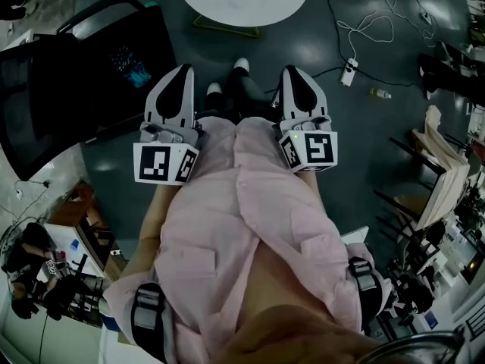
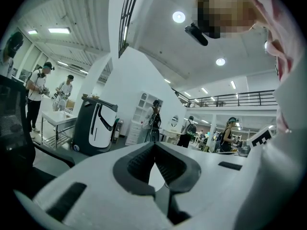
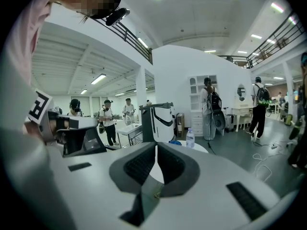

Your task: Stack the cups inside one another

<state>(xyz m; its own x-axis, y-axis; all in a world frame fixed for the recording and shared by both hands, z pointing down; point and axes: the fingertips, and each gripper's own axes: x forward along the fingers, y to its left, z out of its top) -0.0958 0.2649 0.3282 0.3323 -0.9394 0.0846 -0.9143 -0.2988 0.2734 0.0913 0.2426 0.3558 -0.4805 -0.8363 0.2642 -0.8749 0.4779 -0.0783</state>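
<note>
Left claw (image 2: 154,144) and right claw (image 3: 156,144) are both closed on nothing, held close against a pink shirt (image 1: 242,226).
The round white counter (image 1: 265,6) stands ahead, well apart from them; I cannot make out the cups on its washed-out top.

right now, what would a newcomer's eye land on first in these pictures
The left gripper and right gripper sit side by side just past the person's pink shirt at the middle of the head view, both shut and empty. Ahead of them, at the top edge, stands a round white table.
</note>
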